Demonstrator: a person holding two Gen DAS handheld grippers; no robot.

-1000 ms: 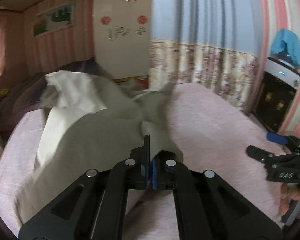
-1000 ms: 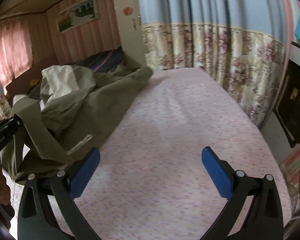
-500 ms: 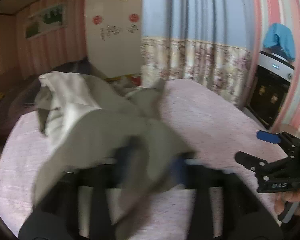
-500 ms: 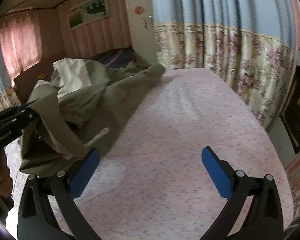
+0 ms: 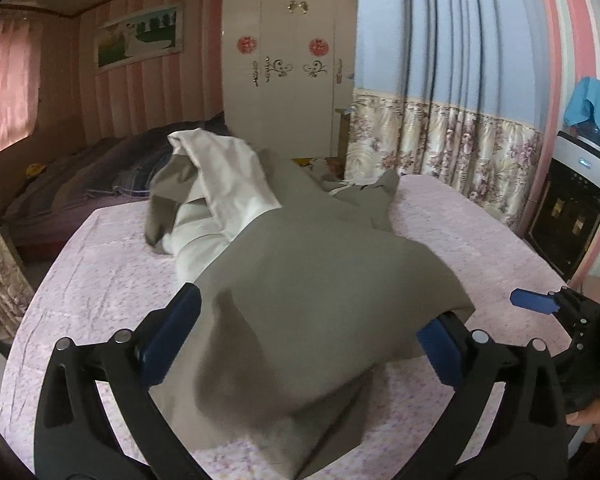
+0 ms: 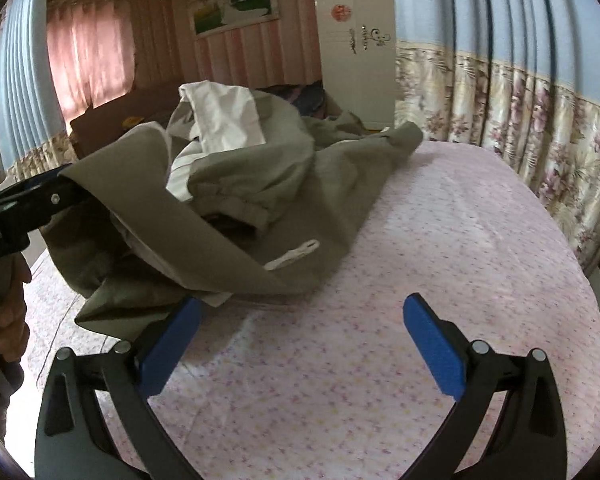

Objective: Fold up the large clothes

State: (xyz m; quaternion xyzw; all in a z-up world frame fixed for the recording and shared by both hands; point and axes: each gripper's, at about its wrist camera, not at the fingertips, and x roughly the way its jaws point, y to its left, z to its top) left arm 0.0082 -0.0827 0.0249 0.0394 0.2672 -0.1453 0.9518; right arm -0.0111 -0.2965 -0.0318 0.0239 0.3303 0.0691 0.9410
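Bed [image 5: 480, 240] with a pink flowered cover fills both views, with floral curtains [image 6: 520, 120] on its far side, a white wardrobe [image 5: 288, 92] behind, and a dark appliance [image 5: 572, 216] under a blue cloth [image 5: 592, 108] at the right. Olive garment [image 5: 320, 280] with a white lining [image 5: 228, 176] lies heaped across the bed's left half, its near part draped over the left tongs [image 5: 304, 340], hiding the far bed. Left tongs stand spread wide with cloth loose between the pads, and the right tongs [image 6: 300, 344] gape equally wide over bare cover, one pad [image 6: 172, 344] just beside the garment's edge.
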